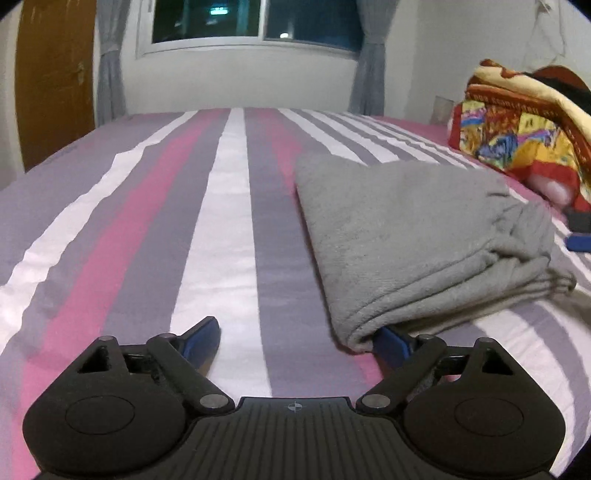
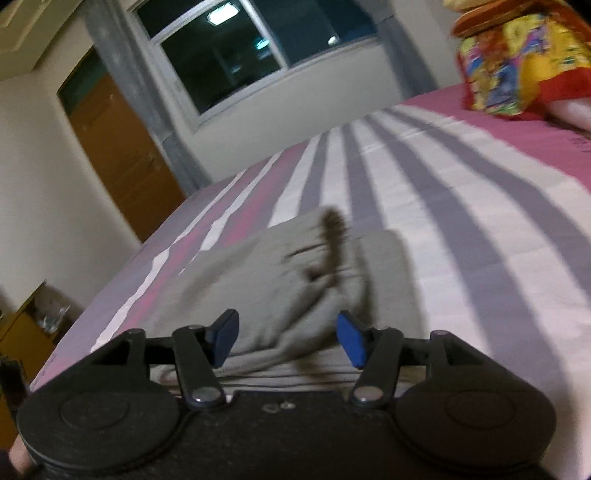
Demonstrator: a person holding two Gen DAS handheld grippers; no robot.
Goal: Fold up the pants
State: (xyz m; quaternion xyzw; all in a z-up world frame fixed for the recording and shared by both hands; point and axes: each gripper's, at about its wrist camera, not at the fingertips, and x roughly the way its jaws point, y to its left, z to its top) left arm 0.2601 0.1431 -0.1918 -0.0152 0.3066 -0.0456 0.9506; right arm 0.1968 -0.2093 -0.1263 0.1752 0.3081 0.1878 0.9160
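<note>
Folded pants point(image 1: 413, 229) beside left jaws' right pad

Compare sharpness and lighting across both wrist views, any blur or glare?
Left wrist view: mostly sharp; the folded grey fleece pants and striped pink, grey and white bedsheet read clearly, fisheye bending the bed edge. Right wrist view: motion-blurred and tilted, pants smeared. Both: dim indoor light, lamp reflections in the dark window.
</note>
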